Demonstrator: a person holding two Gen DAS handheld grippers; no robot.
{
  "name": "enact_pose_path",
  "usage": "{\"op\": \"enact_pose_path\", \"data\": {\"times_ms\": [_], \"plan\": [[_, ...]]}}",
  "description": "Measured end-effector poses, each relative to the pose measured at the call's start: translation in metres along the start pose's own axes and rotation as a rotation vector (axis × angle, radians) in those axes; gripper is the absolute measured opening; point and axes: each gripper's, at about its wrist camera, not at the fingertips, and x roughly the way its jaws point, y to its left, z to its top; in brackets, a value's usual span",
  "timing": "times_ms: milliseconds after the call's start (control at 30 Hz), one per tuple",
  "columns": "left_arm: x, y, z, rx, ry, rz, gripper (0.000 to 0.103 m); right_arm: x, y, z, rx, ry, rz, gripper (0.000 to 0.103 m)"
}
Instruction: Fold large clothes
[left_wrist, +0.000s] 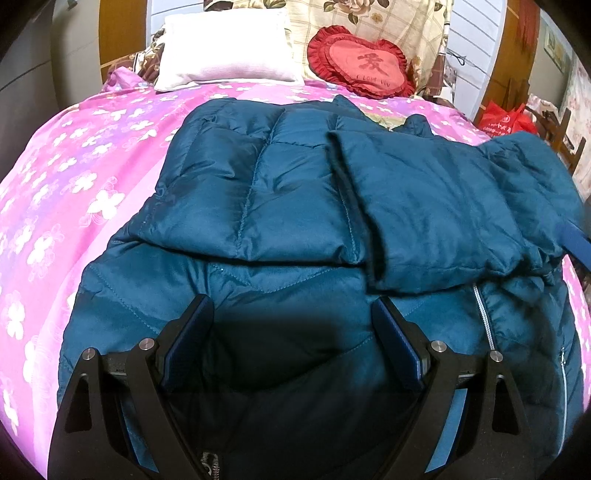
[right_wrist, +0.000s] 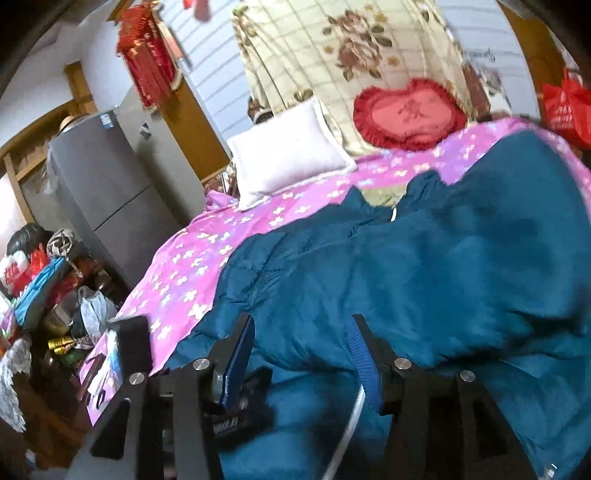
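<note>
A teal quilted puffer jacket (left_wrist: 280, 206) lies on the pink flowered bed cover (left_wrist: 74, 177). Both sleeves are folded across its body, the right one (left_wrist: 436, 206) on top. My left gripper (left_wrist: 291, 310) is open and empty, low over the jacket's near part, with a zipper (left_wrist: 484, 314) to its right. In the right wrist view the same jacket (right_wrist: 424, 266) fills the middle and right. My right gripper (right_wrist: 303, 328) is open, low over the jacket near its left edge. A blue pad at the right edge of the left wrist view (left_wrist: 578, 243) is part of it.
A white pillow (left_wrist: 225, 51), a red heart cushion (left_wrist: 362, 62) and a floral quilt (left_wrist: 369, 22) sit at the bed's head. A grey fridge (right_wrist: 110, 184) and cluttered bags (right_wrist: 44, 280) stand left of the bed. A red bag (left_wrist: 506, 118) is on the right.
</note>
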Motion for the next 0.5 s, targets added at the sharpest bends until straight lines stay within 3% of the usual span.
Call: {"op": "enact_pose_path", "data": {"times_ms": [33, 100, 200, 233, 300, 367, 500], "plan": [[0.000, 0.001, 0.000, -0.005, -0.002, -0.006, 0.088, -0.009, -0.003, 0.000, -0.008, -0.006, -0.038, 0.059], [-0.002, 0.003, -0.001, -0.016, -0.006, -0.025, 0.088, -0.038, -0.007, -0.010, -0.037, -0.009, -0.189, 0.093], [-0.016, 0.010, -0.008, -0.059, -0.013, -0.110, 0.088, -0.058, -0.024, -0.038, -0.122, 0.055, -0.462, 0.094], [-0.024, 0.012, -0.012, -0.077, -0.016, -0.161, 0.088, -0.062, -0.035, -0.047, -0.130, 0.067, -0.503, 0.094], [-0.035, 0.014, -0.013, -0.127, -0.033, -0.228, 0.088, -0.070, -0.070, -0.079, -0.072, 0.090, -0.540, 0.094], [-0.039, 0.008, -0.002, -0.161, -0.040, -0.277, 0.088, -0.062, -0.100, -0.093, 0.039, 0.226, -0.545, 0.094], [-0.021, -0.015, 0.026, -0.166, -0.014, -0.240, 0.088, -0.060, -0.101, -0.093, -0.005, 0.225, -0.521, 0.099]]}}
